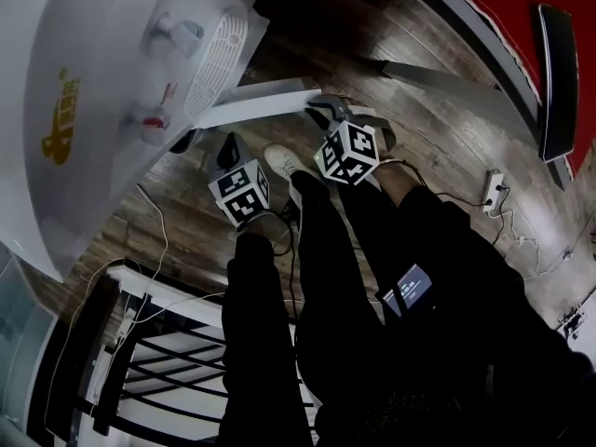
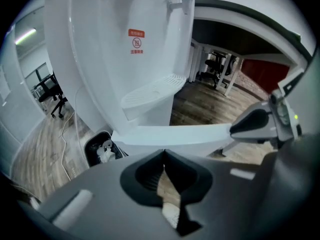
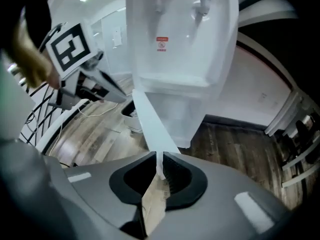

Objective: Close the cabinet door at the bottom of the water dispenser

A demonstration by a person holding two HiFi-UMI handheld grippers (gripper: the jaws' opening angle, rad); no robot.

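The white water dispenser [image 1: 102,63] stands at the upper left in the head view. Its bottom cabinet door [image 1: 251,105] hangs open as a thin white slab swung out over the wood floor. My right gripper [image 1: 321,110] is at the door's free end, and in the right gripper view the door's edge [image 3: 150,124] runs straight into the jaws of the right gripper [image 3: 160,171], which are shut on it. My left gripper [image 1: 226,149] hovers just in front of the door's face [image 2: 175,134], apart from it. Its jaws [image 2: 164,154] meet at the tips with nothing between them.
A small black bin [image 2: 99,149] sits by the dispenser's base. The person's dark trouser legs [image 1: 307,296] and a shoe [image 1: 279,161] stand close behind the grippers. Cables and a power strip [image 1: 492,192] lie on the floor; a black-and-white rack [image 1: 158,352] is at lower left.
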